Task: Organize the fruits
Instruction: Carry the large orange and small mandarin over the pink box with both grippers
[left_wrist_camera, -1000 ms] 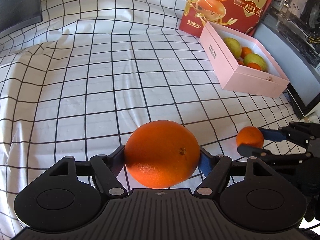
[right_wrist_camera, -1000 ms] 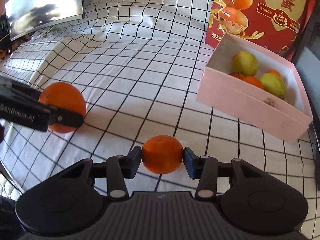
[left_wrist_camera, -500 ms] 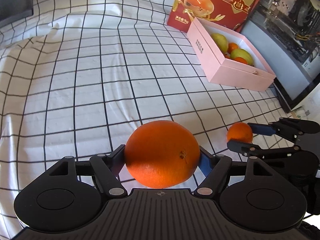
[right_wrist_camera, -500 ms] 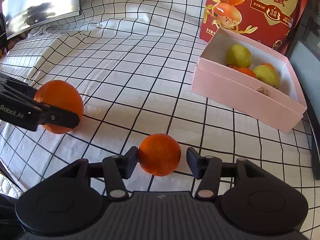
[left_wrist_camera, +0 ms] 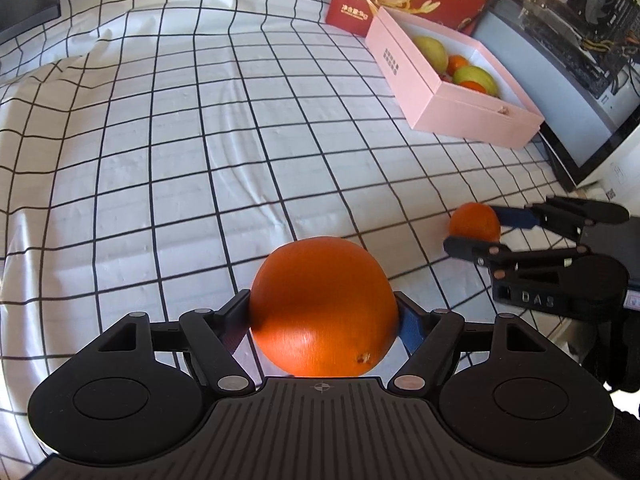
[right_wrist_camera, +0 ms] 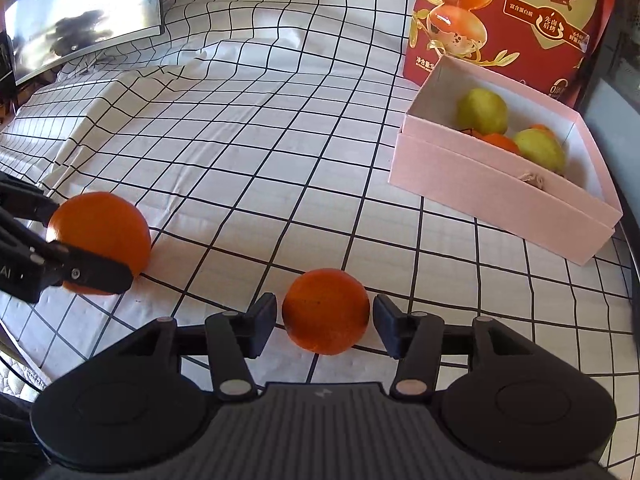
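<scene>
A large orange (left_wrist_camera: 324, 306) sits clamped between the pads of the left gripper (left_wrist_camera: 324, 320), low over a checked cloth (left_wrist_camera: 200, 140). To its right a small orange (right_wrist_camera: 325, 311) rests on the cloth between the jaws of the right gripper (right_wrist_camera: 325, 320), which stand apart with a gap on each side. To do this well, lift the large orange clear and carry it over the near wall of the pink box (right_wrist_camera: 480, 184), which already holds pears and oranges. A red bag (right_wrist_camera: 512, 20) stands behind the box; the path looks unobstructed.

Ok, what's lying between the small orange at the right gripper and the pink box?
Nothing: in the right wrist view, only bare checked cloth lies between the small orange and the pink box.
</scene>
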{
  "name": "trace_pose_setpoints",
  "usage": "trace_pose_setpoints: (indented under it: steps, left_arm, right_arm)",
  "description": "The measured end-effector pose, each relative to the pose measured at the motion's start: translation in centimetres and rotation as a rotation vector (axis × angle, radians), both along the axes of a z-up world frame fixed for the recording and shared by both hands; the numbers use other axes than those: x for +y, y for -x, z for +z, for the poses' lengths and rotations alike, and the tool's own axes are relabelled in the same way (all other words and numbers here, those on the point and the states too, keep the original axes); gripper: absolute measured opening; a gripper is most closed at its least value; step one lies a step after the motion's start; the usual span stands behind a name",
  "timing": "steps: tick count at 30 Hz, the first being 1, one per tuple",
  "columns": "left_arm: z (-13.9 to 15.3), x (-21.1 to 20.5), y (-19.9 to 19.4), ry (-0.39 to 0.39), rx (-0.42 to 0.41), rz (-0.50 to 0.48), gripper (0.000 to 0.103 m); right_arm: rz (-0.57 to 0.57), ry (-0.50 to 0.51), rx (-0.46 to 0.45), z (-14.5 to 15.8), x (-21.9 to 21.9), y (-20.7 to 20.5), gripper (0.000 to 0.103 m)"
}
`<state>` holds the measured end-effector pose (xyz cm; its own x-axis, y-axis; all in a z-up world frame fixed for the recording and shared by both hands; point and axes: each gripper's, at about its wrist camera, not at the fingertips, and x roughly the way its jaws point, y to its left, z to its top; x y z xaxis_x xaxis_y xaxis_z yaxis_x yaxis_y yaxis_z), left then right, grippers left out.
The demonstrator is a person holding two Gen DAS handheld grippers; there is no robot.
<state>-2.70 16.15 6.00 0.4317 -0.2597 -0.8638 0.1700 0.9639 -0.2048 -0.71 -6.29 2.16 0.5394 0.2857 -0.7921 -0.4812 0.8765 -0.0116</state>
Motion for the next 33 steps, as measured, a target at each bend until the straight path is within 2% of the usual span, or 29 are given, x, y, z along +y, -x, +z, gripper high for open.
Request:
trace_pose_setpoints:
  steps: [6,15,22,27,31,33]
  left_arm:
    - [0.0,0.3,0.0,0.028,0.031,0.007,0.076]
    - [-0.1,-0.7,0.1,-0.023,0.068,-0.03,0.076]
    - [-0.6,-1.2,0.5,-0.025,0.092,-0.041,0.077]
    - [-1.0,-0.4,1.1,0.024,0.126,-0.031,0.078]
    - [-1.0,-0.3,1.4,0.028,0.109,-0.033,0.078]
    - [-0.9,-0.4,1.5,0.023,0.099,-0.032,0.078]
  right_arm:
    - [-0.011,-0.014,0.009,-0.2,-0.1,-0.4,0.053]
    - [-0.017,-0.018,0.019,-0.4,-0.5,-0.3,0.052]
    - [-0.017,-0.019,0.019,-0.4,-0.5,-0.2,0.052]
    - [-0.014,-0.014,0.027,-0.5,-0.4,-0.3,0.052]
    - [-0.014,-0.016,0.022,-0.5,-0.4,-0.3,0.052]
    - [-0.01,-0.021,0.019,-0.4,-0.4,-0.3,0.048]
